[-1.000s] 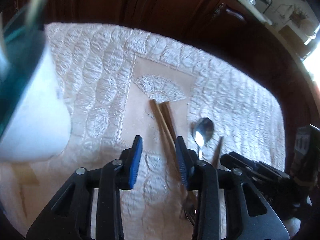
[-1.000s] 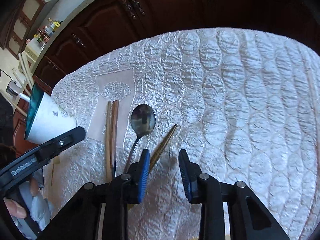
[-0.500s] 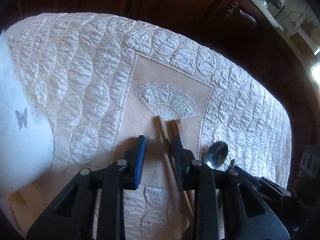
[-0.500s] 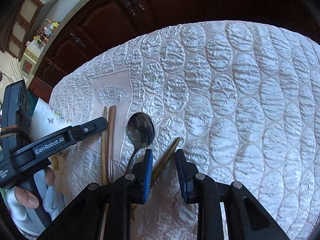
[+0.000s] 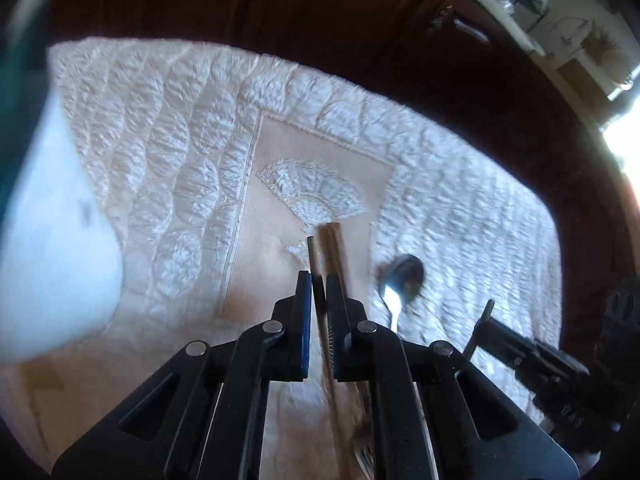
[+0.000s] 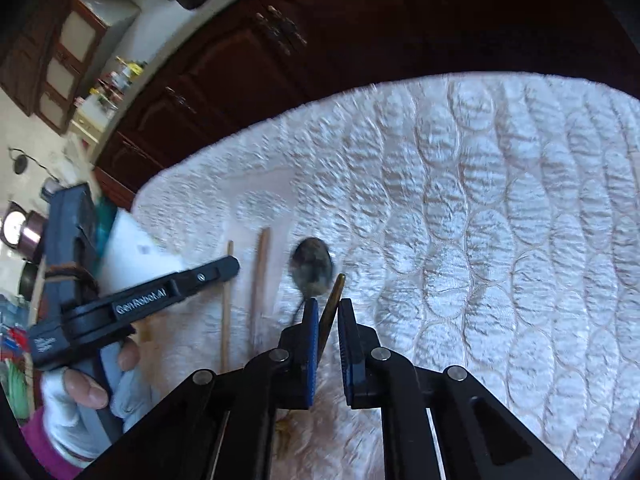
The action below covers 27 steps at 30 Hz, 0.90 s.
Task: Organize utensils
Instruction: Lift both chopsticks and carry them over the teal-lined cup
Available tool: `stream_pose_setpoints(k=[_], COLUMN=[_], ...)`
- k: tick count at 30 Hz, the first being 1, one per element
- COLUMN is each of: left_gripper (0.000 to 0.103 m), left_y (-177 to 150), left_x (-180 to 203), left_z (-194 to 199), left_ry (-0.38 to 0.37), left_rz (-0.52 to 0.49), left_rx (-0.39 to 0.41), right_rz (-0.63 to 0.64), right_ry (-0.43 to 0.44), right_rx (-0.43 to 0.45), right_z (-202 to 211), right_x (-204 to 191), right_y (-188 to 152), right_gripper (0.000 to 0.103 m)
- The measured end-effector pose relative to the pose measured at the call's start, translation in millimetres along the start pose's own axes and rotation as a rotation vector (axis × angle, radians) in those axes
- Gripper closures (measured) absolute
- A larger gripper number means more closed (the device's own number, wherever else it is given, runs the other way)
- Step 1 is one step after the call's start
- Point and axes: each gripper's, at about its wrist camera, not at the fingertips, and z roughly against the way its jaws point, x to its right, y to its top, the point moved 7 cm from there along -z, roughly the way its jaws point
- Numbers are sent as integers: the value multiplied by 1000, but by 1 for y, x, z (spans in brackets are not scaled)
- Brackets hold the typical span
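My left gripper is shut on a thin wooden chopstick, whose tip pokes out beyond the pads. A second chopstick lies just to its right on the beige panel. Further right lies a steel spoon. In the right wrist view my right gripper has its jaws closing on a gold utensil handle, which slants across the gap and touches both pads. The spoon sits just beyond, to the left. The left gripper comes in from the left beside both chopsticks.
A white cup with a teal inside looms close on the left. The quilted white tablecloth stretches right. Dark wooden cabinets stand past the table's far edge. A gloved hand holds the left gripper.
Both grippers have closed: the left onto the chopstick that lay beside its right finger, the right around the gold handle. The views shifted slightly and are now blurred.
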Motion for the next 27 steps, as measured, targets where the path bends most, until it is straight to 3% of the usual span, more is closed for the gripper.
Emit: stream_pose_setpoints(k=[14, 27], left_gripper=[98, 99], left_y=[-16, -22], left_x=[6, -11], left_z=[122, 222], left_ry=[-57, -62], left_rz=[-94, -115], left_rx=[166, 313], right_rz=[136, 245], right_ry=[3, 4], right_rx=[115, 181], right_z=[81, 115], right_x=[-52, -106], right_y=[-5, 1], right_gripper=[97, 97])
